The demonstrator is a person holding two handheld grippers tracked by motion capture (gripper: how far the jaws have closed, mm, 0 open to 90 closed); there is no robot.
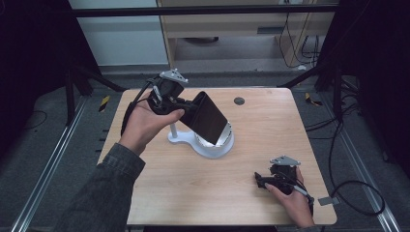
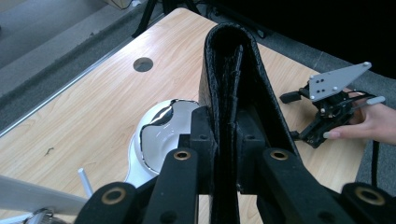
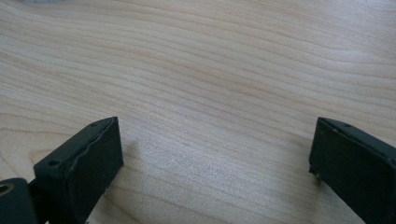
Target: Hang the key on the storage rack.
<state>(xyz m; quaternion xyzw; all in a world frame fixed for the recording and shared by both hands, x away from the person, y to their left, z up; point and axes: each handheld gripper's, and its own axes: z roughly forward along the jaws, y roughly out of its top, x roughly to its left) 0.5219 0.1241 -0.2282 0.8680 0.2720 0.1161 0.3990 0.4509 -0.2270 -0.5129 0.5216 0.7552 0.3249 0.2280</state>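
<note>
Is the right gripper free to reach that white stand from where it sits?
Probably yes: the right gripper stands open and empty, with bare table between it and the white stand.

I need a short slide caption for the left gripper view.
Left gripper clamps a black folded case above a white round stand.

Black textured wallet [image 2: 233, 70], white stand [image 1: 210, 145], pale wood-grain table [image 1: 203, 188]
</note>
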